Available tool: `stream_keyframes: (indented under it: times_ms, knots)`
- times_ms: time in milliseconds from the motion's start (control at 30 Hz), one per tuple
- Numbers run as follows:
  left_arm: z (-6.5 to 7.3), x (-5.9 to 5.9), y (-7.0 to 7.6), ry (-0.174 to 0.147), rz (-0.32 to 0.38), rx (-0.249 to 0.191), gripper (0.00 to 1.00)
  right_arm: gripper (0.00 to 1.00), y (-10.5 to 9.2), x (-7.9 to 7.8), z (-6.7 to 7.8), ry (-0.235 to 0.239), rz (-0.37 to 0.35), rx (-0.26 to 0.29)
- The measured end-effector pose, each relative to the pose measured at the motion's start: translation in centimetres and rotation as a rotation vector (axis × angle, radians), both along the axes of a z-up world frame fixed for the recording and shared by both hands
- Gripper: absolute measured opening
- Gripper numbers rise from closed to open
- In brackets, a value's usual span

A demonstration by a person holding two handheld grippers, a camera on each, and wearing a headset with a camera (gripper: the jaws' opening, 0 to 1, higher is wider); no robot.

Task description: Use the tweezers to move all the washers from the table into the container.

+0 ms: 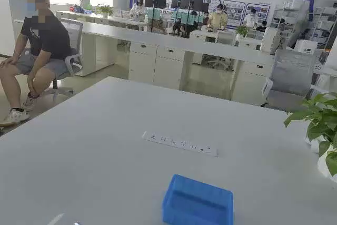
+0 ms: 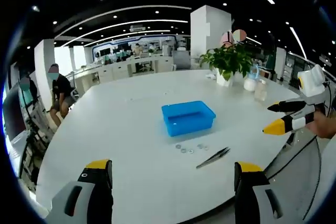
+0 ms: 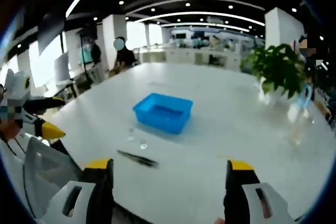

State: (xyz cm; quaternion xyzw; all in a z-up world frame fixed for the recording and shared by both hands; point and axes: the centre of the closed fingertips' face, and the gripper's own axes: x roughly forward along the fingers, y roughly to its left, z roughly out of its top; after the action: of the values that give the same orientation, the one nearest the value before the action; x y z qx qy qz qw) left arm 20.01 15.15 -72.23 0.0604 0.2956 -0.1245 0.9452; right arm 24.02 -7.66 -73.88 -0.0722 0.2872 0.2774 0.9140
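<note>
Left gripper [image 2: 172, 170]: both yellow-tipped jaws spread wide at the bottom of its own view, nothing between them, held above the near edge of the white table [image 2: 126, 129]. Right gripper [image 3: 169, 166]: same, jaws wide apart and empty. Each one shows at the side of the other's view, off the table edge, jaws parted there too.

Tweezers [image 2: 212, 157] lie flat on the table, untouched, closest item to both grippers. Washers [image 2: 190, 148], a small cluster of about five, sit on the tabletop between the tweezers and the blue container [image 2: 188, 117], just beside the container's near wall. In the right gripper view they are blurred and I can't count them.

Head view: container at the bottom edge, a white power strip [image 1: 179, 144] further along the table. Potted plant [image 1: 318, 119] at the table's right edge. A person [image 1: 39, 51] sits on an office chair [image 1: 73, 40] past the far left corner.
</note>
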Motion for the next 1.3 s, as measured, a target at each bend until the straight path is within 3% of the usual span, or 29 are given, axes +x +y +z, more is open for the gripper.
stream_keyframes:
  times_ms: [200,333,400,500,833,1033,1300]
  knots:
    - [0.3,0.1,-0.1,-0.01,0.016,0.005,0.99,0.85,0.2,0.1,0.2,0.008,0.006,0.038]
    - [0.6,0.3,-0.3,-0.023,0.016,0.01,0.99,0.84,0.3,0.4,0.6,-0.012,0.004,0.049]
    - [0.3,0.2,-0.4,-0.011,0.012,0.018,0.99,0.84,0.6,0.5,0.6,-0.01,0.003,0.062]
    - [0.3,0.1,-0.2,-0.009,0.007,0.044,0.99,0.84,0.7,0.8,1.0,-0.043,0.002,0.047]
    - [0.7,0.3,-0.2,-0.019,-0.01,0.042,0.99,0.84,-0.2,1.0,1.4,-0.049,-0.032,0.061]
    - [0.3,0.4,-0.4,-0.011,-0.034,0.033,0.99,0.85,-0.4,0.6,1.2,-0.041,-0.042,0.052]
    - [0.5,0.6,-0.2,-0.032,-0.045,-0.008,0.99,0.85,0.0,-0.1,1.0,-0.036,-0.036,0.016]
